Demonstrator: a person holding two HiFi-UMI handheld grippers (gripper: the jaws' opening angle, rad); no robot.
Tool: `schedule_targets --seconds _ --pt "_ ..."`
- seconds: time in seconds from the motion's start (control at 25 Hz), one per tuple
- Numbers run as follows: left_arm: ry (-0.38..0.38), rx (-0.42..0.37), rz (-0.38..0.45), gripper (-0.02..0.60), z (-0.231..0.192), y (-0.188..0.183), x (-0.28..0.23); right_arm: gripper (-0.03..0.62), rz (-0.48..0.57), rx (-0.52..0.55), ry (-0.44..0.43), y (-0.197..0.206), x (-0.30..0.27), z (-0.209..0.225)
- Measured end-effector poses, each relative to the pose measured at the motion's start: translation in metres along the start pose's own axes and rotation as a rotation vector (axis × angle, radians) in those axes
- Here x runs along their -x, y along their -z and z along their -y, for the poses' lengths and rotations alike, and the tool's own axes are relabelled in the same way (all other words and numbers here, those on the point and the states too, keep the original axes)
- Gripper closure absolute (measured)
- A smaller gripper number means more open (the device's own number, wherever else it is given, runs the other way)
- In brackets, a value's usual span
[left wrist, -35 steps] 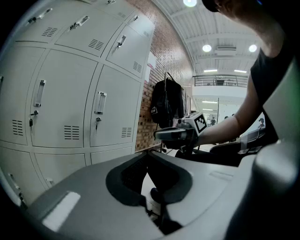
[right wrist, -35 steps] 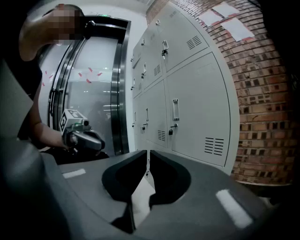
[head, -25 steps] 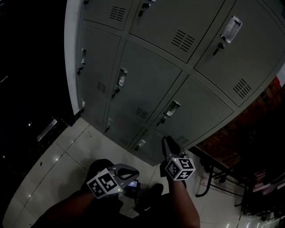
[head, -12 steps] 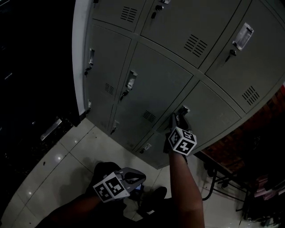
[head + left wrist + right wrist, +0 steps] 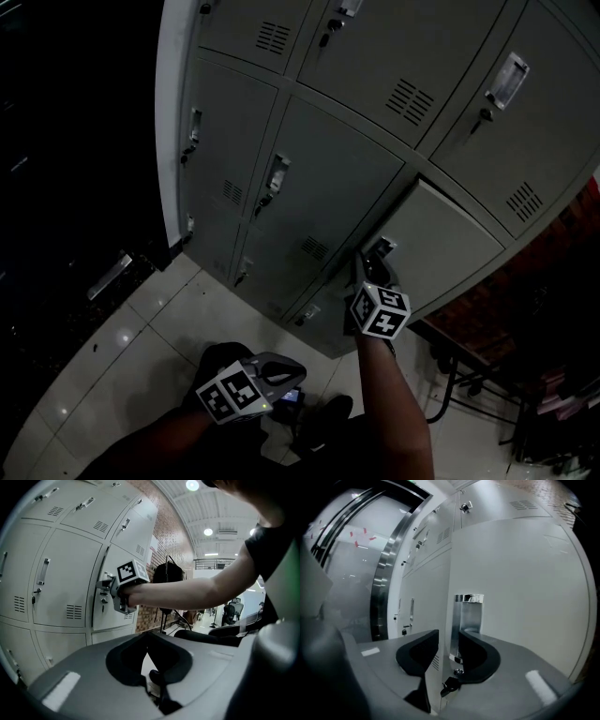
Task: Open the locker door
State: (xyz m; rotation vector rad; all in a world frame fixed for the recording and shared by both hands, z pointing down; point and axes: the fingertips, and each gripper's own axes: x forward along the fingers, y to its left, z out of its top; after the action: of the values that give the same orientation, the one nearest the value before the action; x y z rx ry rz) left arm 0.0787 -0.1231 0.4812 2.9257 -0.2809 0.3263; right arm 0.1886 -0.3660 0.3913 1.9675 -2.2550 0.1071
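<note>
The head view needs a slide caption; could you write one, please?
Right tongs grip the handle of a slightly ajar locker door; left tongs idle.

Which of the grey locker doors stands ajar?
The grey metal locker door whose chrome handle the right tool grips: its top edge juts out, while the others sit flush.

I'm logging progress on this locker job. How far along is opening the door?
Done: the right claw is clamped on the chrome handle, and in the head view the door already stands slightly ajar, with its top edge out of line with its neighbours. In hand: the pull on that handle. Left: swinging the door wide open. The left claw is shut, empty and uninvolved.
</note>
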Motion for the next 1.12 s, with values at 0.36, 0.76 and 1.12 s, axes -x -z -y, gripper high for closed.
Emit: schedule_targets --seconds 0.36,0.76,1.12 --pt "-0.014 -0.003 -0.014 0.571 -0.002 0.005 0.0 0.45 0.035 0.056 -0.166 0.02 0.115 -0.03" --pt "-0.011 -0.008 -0.012 0.571 -0.001 0.003 -0.001 0.455 0.042 0.093 -0.25 0.055 0.23 0.001" --pt "-0.012 -0.016 -0.017 0.571 0.002 0.003 -0.005 0.439 0.058 0.093 -0.248 0.066 0.277 0.042"
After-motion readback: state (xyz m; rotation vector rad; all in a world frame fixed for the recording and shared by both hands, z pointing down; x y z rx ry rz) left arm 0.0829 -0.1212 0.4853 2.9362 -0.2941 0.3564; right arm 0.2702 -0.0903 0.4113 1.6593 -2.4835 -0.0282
